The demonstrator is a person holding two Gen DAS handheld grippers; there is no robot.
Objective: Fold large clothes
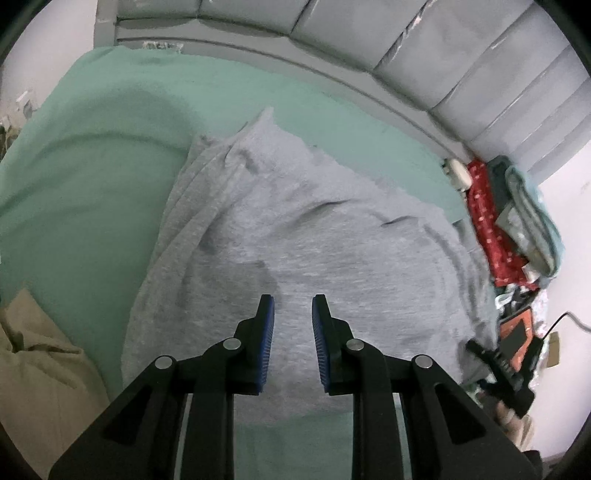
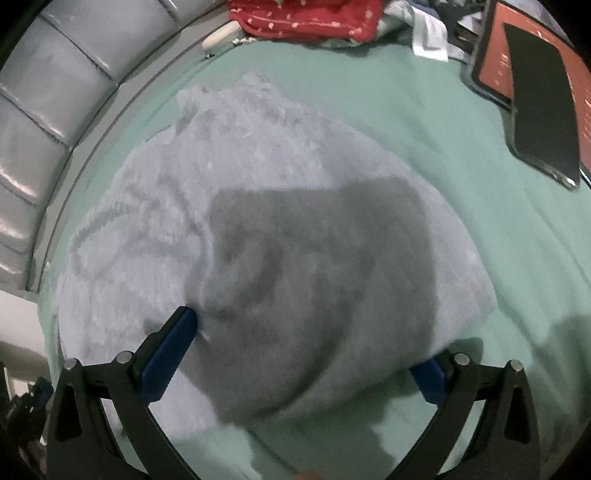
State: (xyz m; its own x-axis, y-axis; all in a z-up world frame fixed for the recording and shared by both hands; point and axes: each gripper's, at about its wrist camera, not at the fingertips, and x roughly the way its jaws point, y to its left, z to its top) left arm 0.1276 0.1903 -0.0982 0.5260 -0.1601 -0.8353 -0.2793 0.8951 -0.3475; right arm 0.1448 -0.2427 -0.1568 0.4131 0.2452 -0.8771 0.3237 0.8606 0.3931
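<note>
R tool tip under cloth

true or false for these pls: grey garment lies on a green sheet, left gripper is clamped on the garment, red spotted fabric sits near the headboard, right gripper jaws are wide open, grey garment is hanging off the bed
1. The grey garment lies on a green sheet: true.
2. The left gripper is clamped on the garment: false, nothing is between its jaws; it hovers above the cloth.
3. Red spotted fabric sits near the padded headboard: true.
4. The right gripper has its jaws wide open: true, spread across the garment.
5. The garment hangs off the bed: false, it rests on the sheet.
</note>
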